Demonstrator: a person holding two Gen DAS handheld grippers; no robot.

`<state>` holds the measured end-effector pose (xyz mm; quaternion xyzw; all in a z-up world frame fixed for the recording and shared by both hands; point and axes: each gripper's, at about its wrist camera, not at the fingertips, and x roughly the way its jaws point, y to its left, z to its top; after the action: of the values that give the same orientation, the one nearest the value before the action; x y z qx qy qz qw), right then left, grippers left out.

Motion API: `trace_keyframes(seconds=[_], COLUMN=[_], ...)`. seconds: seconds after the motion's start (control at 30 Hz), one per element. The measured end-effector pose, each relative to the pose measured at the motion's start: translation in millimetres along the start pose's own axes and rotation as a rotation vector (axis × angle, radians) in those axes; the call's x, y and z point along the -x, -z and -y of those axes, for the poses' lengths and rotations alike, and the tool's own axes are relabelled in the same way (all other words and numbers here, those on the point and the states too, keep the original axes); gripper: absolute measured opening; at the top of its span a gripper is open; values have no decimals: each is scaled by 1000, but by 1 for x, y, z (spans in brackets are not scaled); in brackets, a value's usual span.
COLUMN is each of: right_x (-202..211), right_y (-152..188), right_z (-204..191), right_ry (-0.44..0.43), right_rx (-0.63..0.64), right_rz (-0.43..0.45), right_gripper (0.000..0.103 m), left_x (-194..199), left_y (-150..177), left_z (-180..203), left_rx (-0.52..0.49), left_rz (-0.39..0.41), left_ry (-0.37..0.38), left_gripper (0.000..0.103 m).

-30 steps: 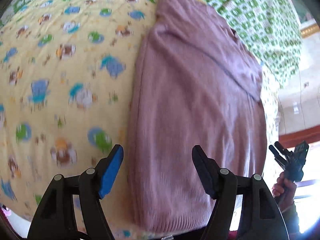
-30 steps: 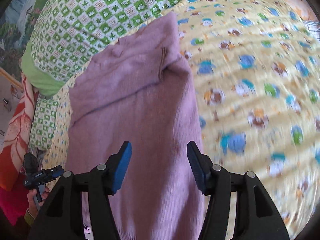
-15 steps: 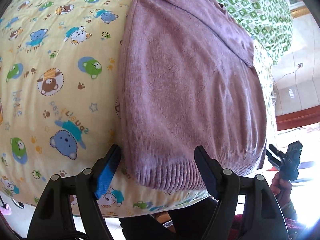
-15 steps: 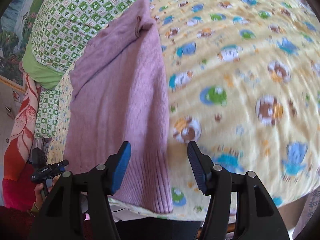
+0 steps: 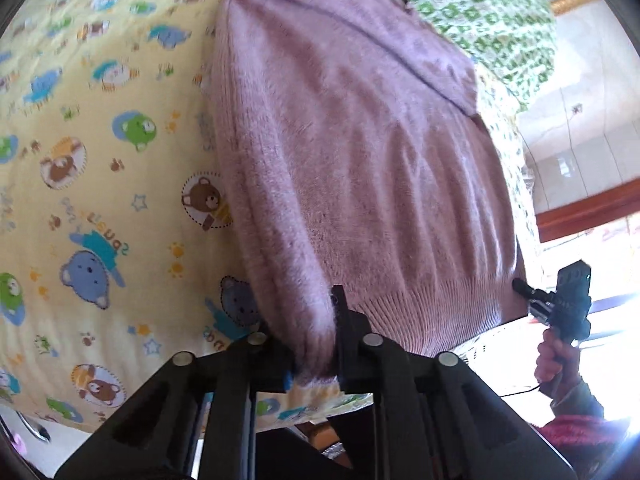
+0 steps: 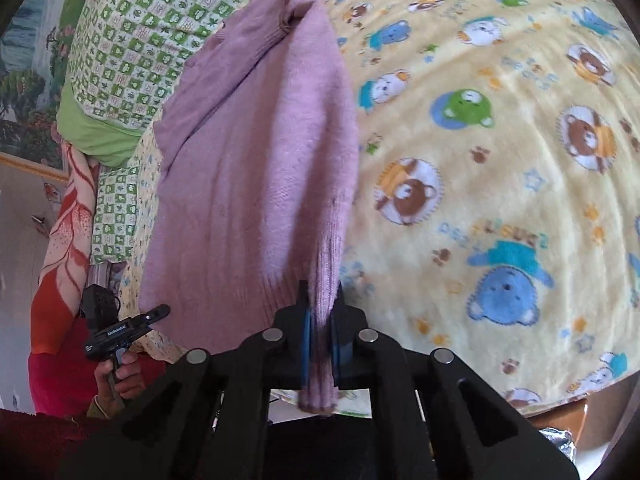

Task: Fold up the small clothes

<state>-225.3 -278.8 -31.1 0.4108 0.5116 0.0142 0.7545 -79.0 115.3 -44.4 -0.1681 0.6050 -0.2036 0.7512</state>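
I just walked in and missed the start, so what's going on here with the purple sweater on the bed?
A person is folding a purple knit sweater laid lengthwise on a yellow bear-print blanket. The left gripper is clamped on one corner of the ribbed bottom hem, and the right gripper is clamped on the opposite corner. The far end of the sweater lies toward a green checked pillow. The hem looks pinched up, likely ready to be carried over.

Bright daylight, glare lower right in left view, motion blur, fisheye-warped edges
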Motion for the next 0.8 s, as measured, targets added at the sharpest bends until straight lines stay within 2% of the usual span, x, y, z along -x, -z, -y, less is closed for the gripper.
trace_keyframes(seconds=[0.1, 0.2, 0.27, 0.37, 0.57, 0.8], right_x=[13, 19, 24, 31, 43, 43], right_y=[1, -2, -7, -19, -61, -140], right_z=[8, 10, 2, -14, -41, -75], right_ry=[-33, -80, -130, -188, -282, -329], right_rx=[-13, -32, -27, -1, 26, 68], right_rz=[14, 28, 52, 88, 164, 273], right_gripper=[8, 7, 7, 7, 7, 7], left_x=[5, 17, 28, 39, 60, 68], left_y=[1, -4, -11, -26, -71, -148], left_z=[0, 5, 12, 21, 32, 33], left_rx=[-11, -8, -22, -38, -34, -28], left_rz=[17, 60, 92, 128, 224, 317], left_ry=[11, 58, 98, 120, 152, 133], left_gripper=[9, 8, 8, 8, 8, 8])
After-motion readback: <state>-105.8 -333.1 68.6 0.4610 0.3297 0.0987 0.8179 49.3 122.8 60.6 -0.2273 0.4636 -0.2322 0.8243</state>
